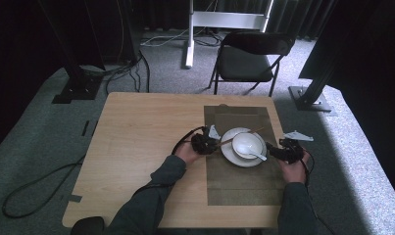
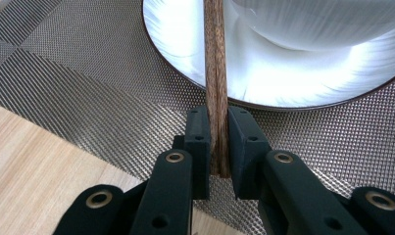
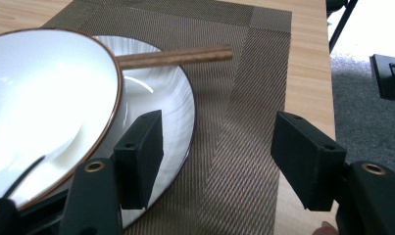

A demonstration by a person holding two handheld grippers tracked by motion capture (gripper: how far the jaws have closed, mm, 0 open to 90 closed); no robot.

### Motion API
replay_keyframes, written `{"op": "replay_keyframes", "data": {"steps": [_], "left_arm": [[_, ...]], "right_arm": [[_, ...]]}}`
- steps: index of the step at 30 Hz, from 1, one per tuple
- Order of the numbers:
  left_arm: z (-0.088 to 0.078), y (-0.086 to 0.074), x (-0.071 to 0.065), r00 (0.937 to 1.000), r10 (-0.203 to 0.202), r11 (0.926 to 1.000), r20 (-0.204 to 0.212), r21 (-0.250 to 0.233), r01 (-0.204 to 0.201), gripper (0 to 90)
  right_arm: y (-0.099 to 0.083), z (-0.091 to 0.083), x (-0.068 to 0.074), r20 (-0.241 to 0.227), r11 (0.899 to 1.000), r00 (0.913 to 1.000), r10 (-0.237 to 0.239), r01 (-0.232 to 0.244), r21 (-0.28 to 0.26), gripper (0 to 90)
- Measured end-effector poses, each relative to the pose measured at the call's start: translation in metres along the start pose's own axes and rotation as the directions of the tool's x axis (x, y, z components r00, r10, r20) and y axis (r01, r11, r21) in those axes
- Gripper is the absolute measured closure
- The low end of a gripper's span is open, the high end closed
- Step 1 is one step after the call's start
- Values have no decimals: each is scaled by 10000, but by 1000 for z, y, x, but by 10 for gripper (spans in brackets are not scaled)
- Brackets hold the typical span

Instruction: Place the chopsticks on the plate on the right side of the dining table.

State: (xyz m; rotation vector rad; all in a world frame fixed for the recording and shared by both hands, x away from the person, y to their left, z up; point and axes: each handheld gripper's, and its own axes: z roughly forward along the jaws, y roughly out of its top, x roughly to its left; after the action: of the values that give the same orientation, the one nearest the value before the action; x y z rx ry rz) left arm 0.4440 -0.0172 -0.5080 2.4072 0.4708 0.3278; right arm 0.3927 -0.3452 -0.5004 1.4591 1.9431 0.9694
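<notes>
A white bowl (image 1: pixel 246 143) stands on a white plate (image 1: pixel 231 153) on a dark woven placemat (image 1: pixel 239 186). A white spoon (image 1: pixel 258 155) rests in the bowl with its handle over the right rim. A pair of brown chopsticks (image 1: pixel 256 130) lies across the plate behind the bowl. My left gripper (image 1: pixel 215 143) is at the plate's left edge, shut on the near ends of the chopsticks (image 2: pixel 215 73); its pads (image 2: pixel 200 142) clamp the wood. My right gripper (image 1: pixel 270 147) is at the plate's right side. In the right gripper view it (image 3: pixel 223 152) stands open above the placemat (image 3: pixel 234 98), beside the plate's rim (image 3: pixel 185 112), with nothing between its jaws.
The wooden table (image 1: pixel 146 127) stretches bare to the left of the placemat. A black folding chair (image 1: pixel 249 54) stands beyond the far edge. Cables trail across the carpet at the left, and the table's right edge lies close to my right gripper.
</notes>
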Motion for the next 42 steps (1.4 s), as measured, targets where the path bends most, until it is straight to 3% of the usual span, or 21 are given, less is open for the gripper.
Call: {"op": "replay_keyframes", "data": {"steps": [21, 31, 42], "left_arm": [[4, 7, -2, 9975, 683, 9974, -172, 254, -678, 803], [7, 6, -2, 9977, 655, 9976, -186, 218, -651, 804], [8, 6, -1, 9986, 495, 9986, -169, 179, -492, 794]], "right_arm": [[44, 35, 5, 519, 9991, 9983, -279, 261, 333, 308], [54, 53, 2, 698, 9967, 9975, -73, 16, 814, 306], [65, 71, 2, 1248, 9919, 9922, -34, -125, 1261, 321]]}}
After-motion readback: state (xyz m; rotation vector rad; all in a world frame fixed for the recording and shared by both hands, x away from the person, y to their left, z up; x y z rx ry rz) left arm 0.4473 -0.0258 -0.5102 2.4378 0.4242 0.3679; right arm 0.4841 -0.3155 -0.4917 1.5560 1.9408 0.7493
